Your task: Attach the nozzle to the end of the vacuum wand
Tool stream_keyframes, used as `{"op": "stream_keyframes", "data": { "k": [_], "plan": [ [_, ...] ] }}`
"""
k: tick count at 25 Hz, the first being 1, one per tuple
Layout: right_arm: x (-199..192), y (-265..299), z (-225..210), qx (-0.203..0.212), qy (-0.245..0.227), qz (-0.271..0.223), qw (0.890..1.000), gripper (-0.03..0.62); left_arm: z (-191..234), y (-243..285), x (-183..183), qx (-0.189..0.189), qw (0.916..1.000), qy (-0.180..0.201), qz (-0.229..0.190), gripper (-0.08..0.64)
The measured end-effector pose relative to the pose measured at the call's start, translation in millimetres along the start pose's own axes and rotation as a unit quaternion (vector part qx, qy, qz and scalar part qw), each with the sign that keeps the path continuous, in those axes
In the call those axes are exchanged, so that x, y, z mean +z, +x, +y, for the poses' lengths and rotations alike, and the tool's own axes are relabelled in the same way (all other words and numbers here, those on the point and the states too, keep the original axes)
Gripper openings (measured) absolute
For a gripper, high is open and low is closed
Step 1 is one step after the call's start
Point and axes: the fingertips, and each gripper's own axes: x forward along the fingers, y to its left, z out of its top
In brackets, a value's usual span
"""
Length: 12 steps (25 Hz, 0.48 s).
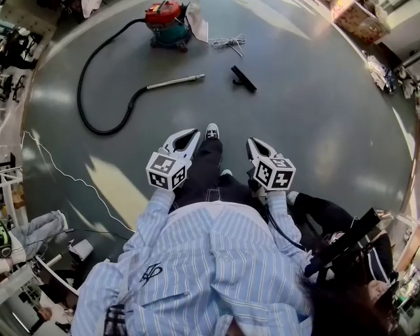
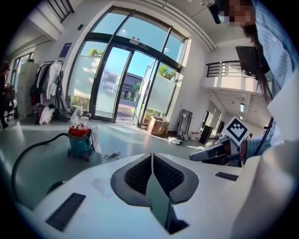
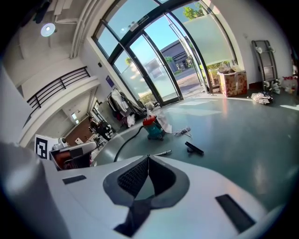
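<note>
A black nozzle [image 1: 243,78] lies on the grey floor, apart from the silver vacuum wand [image 1: 174,81], whose black hose [image 1: 98,98] loops back to a red and teal vacuum [image 1: 167,23]. Both grippers are held in front of the person, well short of these. My left gripper [image 1: 190,136] is shut and empty; my right gripper [image 1: 254,142] is shut and empty too. In the right gripper view the nozzle [image 3: 194,149], wand [image 3: 162,152] and vacuum [image 3: 152,127] lie beyond the closed jaws. The left gripper view shows the vacuum [image 2: 80,140] and the right gripper [image 2: 219,149].
A white cord [image 1: 228,42] lies coiled right of the vacuum. A thin white cable [image 1: 65,177] runs across the floor at left. Boxes [image 1: 357,20] and clutter line the far right wall; glass doors [image 2: 119,84] stand ahead. The person's shoe [image 1: 212,132] shows between the grippers.
</note>
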Motion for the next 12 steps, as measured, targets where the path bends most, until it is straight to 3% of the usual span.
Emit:
{"op": "stream_keyframes", "data": {
  "k": [4, 9, 12],
  "plan": [
    [31, 39, -11, -0.005, 0.018, 0.019, 1.000, 0.006, 47, 33, 14, -0.004, 0.9994, 0.001, 0.034, 0.014],
    [81, 83, -23, -0.029, 0.049, 0.015, 0.998, 0.006, 112, 76, 36, -0.014, 0.9989, -0.029, 0.035, 0.015],
    [117, 103, -31, -0.041, 0.056, 0.000, 0.998, 0.006, 139, 104, 53, -0.029, 0.9983, -0.019, 0.046, 0.015]
  ]
}}
